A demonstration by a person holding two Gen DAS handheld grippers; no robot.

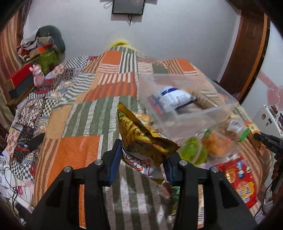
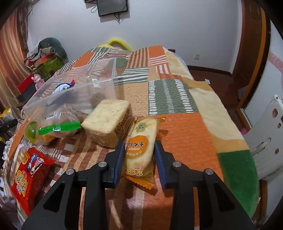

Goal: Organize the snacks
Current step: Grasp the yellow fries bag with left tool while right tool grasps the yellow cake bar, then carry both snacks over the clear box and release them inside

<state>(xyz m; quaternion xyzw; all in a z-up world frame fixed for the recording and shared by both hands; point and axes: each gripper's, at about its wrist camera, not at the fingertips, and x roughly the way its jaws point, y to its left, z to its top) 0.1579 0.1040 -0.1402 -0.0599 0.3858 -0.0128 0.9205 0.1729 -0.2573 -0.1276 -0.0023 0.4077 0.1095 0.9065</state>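
Left gripper [image 1: 143, 157]: fingers clamped on a yellow chip bag [image 1: 143, 136], lifted off the bed [image 1: 77, 154], bag tilted up toward the clear bin [image 1: 208, 109]. A white-and-red wrapper hangs at the bag's lower end; can't tell if it is a separate pack.

Right gripper [image 2: 139, 160]: fingers part-open, straddling an orange-wrapped cake [image 2: 141, 146] that lies flat on the bed. Pads look just beside the wrapper, contact unclear.

Bin sits mid-bed and holds a blue-and-white packet [image 1: 174, 98]. Just beside the bin: a wrapped bread loaf [image 2: 107, 123], touching the cake's far end, and a clear bag with a green clip [image 2: 58, 123]. A red snack pack [image 2: 29, 174] lies near the bed's front edge, apart from the cake.

Wall-mounted screen [image 2: 113, 7] behind; clutter pile [image 2: 47, 53] off the bed's left.
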